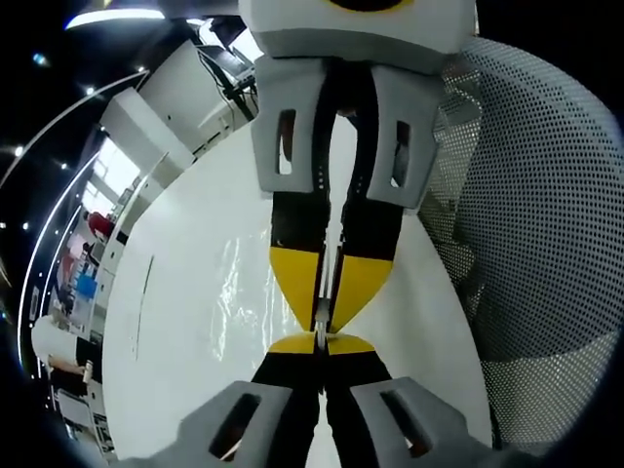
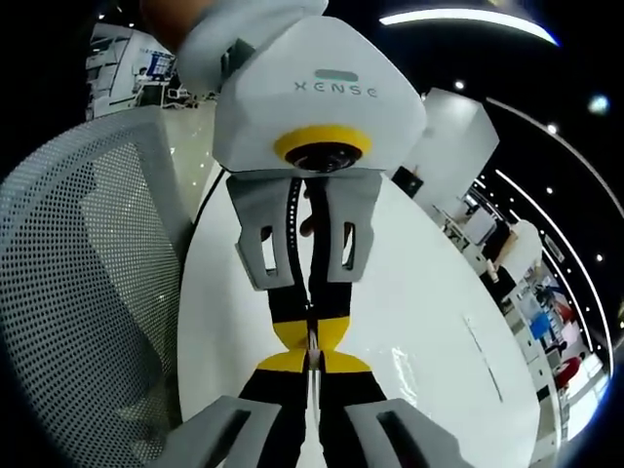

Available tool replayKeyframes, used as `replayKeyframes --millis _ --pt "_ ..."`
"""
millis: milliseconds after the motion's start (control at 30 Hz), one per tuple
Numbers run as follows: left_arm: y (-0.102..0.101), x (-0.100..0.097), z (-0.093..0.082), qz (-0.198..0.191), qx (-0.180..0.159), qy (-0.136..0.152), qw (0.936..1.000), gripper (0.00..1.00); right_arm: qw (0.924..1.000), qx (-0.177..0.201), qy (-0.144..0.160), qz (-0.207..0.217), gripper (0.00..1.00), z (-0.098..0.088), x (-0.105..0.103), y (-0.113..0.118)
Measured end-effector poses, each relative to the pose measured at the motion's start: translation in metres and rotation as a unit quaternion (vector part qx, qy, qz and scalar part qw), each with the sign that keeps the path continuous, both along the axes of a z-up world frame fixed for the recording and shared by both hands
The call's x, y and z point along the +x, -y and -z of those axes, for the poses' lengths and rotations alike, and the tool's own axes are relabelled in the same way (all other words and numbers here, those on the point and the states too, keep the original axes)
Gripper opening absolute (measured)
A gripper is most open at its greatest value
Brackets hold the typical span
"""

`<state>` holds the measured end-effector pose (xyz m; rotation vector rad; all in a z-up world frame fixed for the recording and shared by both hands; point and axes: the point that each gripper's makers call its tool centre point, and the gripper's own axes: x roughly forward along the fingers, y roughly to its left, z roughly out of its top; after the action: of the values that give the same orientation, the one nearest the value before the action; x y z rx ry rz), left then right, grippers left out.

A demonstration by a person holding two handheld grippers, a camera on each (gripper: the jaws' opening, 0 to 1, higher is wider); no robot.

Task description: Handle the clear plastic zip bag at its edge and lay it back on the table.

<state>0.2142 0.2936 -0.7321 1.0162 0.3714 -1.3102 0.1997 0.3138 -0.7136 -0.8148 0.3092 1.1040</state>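
- Left gripper (image 1: 320,343), seen in its own view: my yellow-tipped jaws rise from the bottom and look pressed together on a thin sliver of clear film. The other gripper comes down from the top, tip to tip with mine.
- Right gripper (image 2: 312,359), in the right gripper view: same picture mirrored — jaws closed, a thin pale edge caught between the yellow tips, the left gripper facing it nose to nose.
- Clear plastic zip bag (image 1: 244,283): the body shows in the left gripper view as a glossy, crinkled sheet over the white table (image 1: 175,322), spreading away to the left of the pinch in that view. I cannot tell whether that part already rests on the surface or hangs just above it.
- The relation that matters: both pinch points sit on the same edge of the bag, almost touching each other, and the rest of the sheet trails off to one side of the fingers. Its long axis seems to run along the table away from the jaws, though the glare makes that uncertain.
- Neither hand is nearer — both are on the bag already.
- A grey mesh chair back (image 1: 546,244) stands just beside the table edge, on the side opposite the sheet.
- My judgement: the lay-down calls for lowering both tips together toward the sheet's side, then opening.
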Motion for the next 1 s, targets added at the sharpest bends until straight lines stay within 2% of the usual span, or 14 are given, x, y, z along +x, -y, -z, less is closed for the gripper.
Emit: replayKeyframes --millis 1000 --pt "0.0014 0.0 -0.0044 -0.008 -0.013 -0.005 0.9999 0.0 0.9999 0.003 0.004 0.016 0.0 -0.0019 0.0 0.0064"
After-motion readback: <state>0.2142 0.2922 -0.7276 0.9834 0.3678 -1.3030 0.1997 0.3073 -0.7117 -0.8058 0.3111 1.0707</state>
